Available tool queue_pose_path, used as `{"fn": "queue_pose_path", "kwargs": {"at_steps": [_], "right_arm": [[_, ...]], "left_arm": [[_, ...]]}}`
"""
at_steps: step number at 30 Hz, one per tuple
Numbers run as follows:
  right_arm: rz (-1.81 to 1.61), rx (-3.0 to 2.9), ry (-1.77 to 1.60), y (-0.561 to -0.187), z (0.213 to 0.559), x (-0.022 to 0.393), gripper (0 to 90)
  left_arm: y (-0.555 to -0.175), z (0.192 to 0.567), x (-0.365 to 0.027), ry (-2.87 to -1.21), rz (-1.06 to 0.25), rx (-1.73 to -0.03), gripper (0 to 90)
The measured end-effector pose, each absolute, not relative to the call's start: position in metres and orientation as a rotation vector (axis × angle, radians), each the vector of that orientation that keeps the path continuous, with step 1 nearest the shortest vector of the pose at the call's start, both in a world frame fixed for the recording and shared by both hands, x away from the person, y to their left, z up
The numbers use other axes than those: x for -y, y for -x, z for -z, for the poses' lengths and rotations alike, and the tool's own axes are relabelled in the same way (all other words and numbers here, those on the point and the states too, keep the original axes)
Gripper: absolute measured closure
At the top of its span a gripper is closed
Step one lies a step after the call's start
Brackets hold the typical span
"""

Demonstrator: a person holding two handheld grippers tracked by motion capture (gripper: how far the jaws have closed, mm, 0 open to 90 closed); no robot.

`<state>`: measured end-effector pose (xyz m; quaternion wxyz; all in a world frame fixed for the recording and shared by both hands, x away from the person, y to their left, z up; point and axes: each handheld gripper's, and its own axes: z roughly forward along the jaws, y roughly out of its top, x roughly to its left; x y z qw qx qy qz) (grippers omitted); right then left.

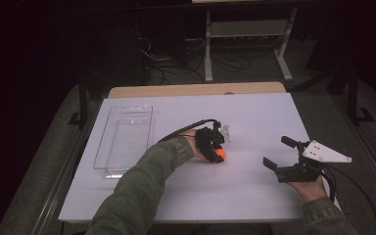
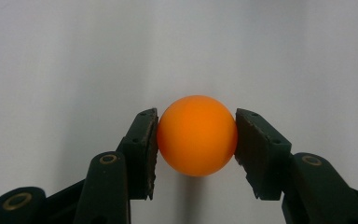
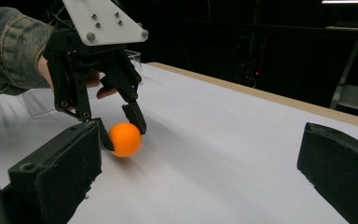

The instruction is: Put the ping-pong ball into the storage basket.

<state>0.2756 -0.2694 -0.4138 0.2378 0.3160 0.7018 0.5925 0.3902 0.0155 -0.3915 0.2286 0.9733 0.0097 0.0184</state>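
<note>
In the high view, the left claw (image 1: pixel 219 152) sits near the middle of the white rectangular tabletop (image 1: pixel 254 112), pointing down with its jaws pinching a small round orange ball (image 1: pixel 221 154) that rests on the surface. A forearm in an olive-green sleeve (image 1: pixel 142 181) reaches in from about seven o'clock to carry that claw. At nine o'clock from the ball, well apart from it, lies a clear rectangular plastic tray (image 1: pixel 124 138) along the left side of the tabletop. At three o'clock from the ball, apart from it, the right claw (image 1: pixel 278 152) is held just above the tabletop with its jaws spread and nothing between them, a grey three-cornered plate on top.

In the left gripper view, the two black jaws rise from the bottom and press on the orange ball (image 2: pixel 197 135) from nine and three o'clock, both pads touching its sides. Bare white tabletop (image 2: pixel 74 56) lies behind.

In the right gripper view, the right claw's own jaws stand wide apart at the lower left and lower right edges, holding nothing. At about ten o'clock from the picture's centre, the left claw (image 3: pixel 121 128) comes down from above and grips the orange ball (image 3: pixel 125 138), which touches the tabletop (image 3: pixel 223 154). The clear tray (image 3: pixel 37 102) shows partly behind that claw.
</note>
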Motion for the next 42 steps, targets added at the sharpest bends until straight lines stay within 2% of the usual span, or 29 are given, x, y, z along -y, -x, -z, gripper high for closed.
{"fn": "queue_pose_path", "kwargs": {"at_steps": [42], "right_arm": [[-1.609,-1.939,-0.861,-0.276,0.415,0.267,0.0]], "left_arm": [[-0.378,0.35,-0.039,-2.642,-0.115,-0.053,50.2]]}}
